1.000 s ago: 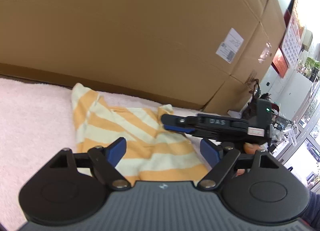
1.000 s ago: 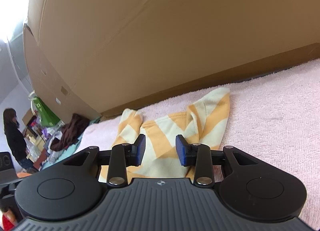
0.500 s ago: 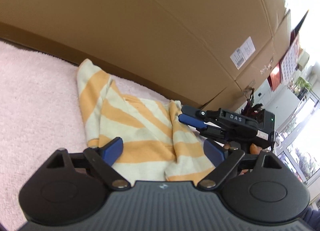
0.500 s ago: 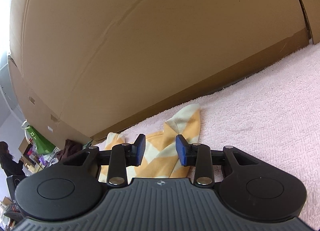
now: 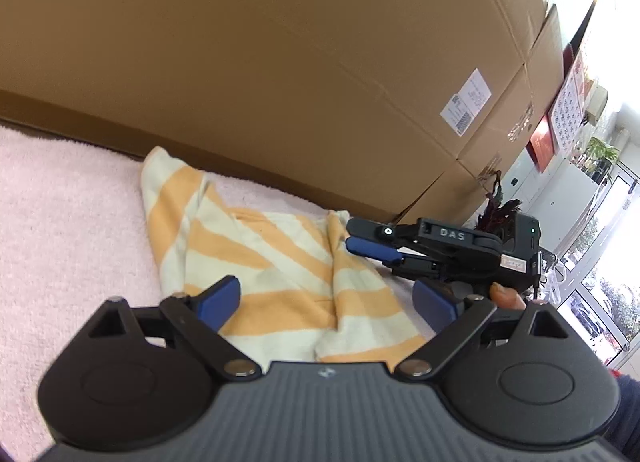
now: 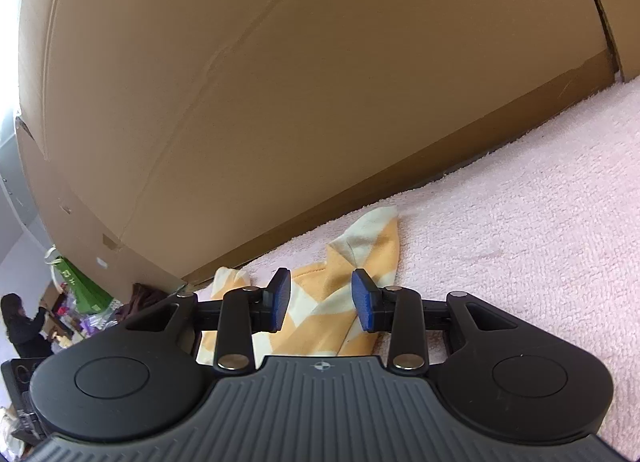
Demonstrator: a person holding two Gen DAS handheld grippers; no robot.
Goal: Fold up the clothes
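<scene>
An orange-and-cream striped garment (image 5: 272, 262) lies on a pink towel (image 5: 60, 222), with its right side doubled over in a long strip. My left gripper (image 5: 330, 300) hovers over its near edge, open wide, with nothing between the fingers. My right gripper (image 5: 360, 240) shows side-on at the garment's right edge, low over the towel. In the right wrist view the right gripper (image 6: 321, 300) stands open by a modest gap, and the garment (image 6: 380, 238) lies beyond and below the fingers, not pinched. A thumb (image 5: 506, 296) shows on the right gripper's handle.
A tall cardboard box wall (image 5: 280, 62) runs along the far edge of the towel (image 6: 520, 222), close behind the garment. Off the left end a person (image 6: 22, 326) stands by a green bag (image 6: 80, 290) and piled clutter. A calendar (image 5: 568, 110) hangs far right.
The right gripper has drawn back to the right, off the garment, and sunk lower toward the towel. The garment's right side now lies folded over. The left gripper stayed open above the near edge.
</scene>
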